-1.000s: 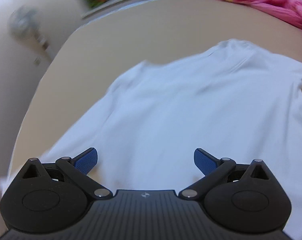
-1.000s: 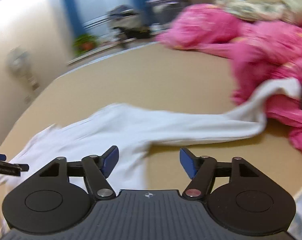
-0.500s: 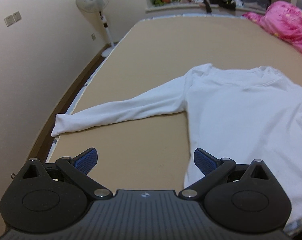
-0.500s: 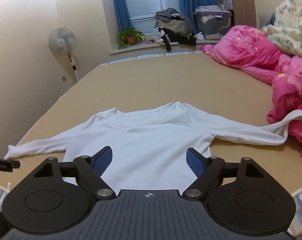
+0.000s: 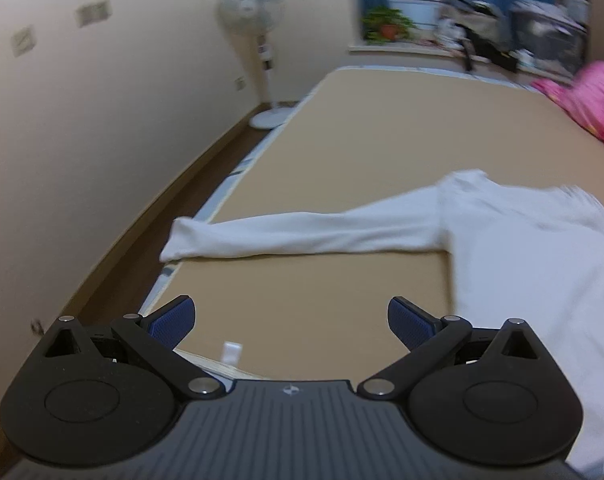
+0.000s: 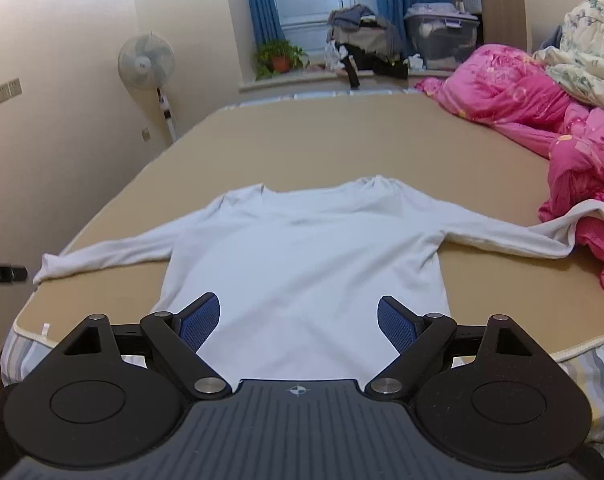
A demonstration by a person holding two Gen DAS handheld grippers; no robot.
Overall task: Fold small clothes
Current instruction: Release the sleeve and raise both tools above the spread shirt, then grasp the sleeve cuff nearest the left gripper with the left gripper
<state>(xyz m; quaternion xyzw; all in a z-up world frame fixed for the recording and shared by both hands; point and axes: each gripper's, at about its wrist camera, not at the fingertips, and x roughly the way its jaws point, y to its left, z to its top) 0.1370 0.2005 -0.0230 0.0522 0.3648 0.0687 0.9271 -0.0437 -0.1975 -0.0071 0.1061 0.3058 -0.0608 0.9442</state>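
Observation:
A white long-sleeved shirt point(image 6: 302, 256) lies flat on the tan bed point(image 6: 342, 140), collar away from me, both sleeves spread sideways. Its right sleeve end rests on the pink bedding point(image 6: 582, 216). My right gripper point(image 6: 299, 320) is open and empty, above the shirt's hem. In the left wrist view the shirt point(image 5: 522, 264) is at the right, its left sleeve point(image 5: 281, 236) reaching to the bed's left edge. My left gripper point(image 5: 289, 320) is open and empty, above bare bed near the front left corner.
Pink bedding point(image 6: 522, 100) and a floral quilt point(image 6: 586, 48) are piled at the bed's right. A standing fan point(image 6: 147, 64) is by the left wall. Cluttered windowsill point(image 6: 362, 60) with a plant is at the back. The left gripper's tip point(image 6: 1, 274) shows at the far left.
Both grippers have pulled back from the shirt toward the bed's front edge. The shirt now lies spread flat. The left gripper's view has swung left toward the sleeve and wall.

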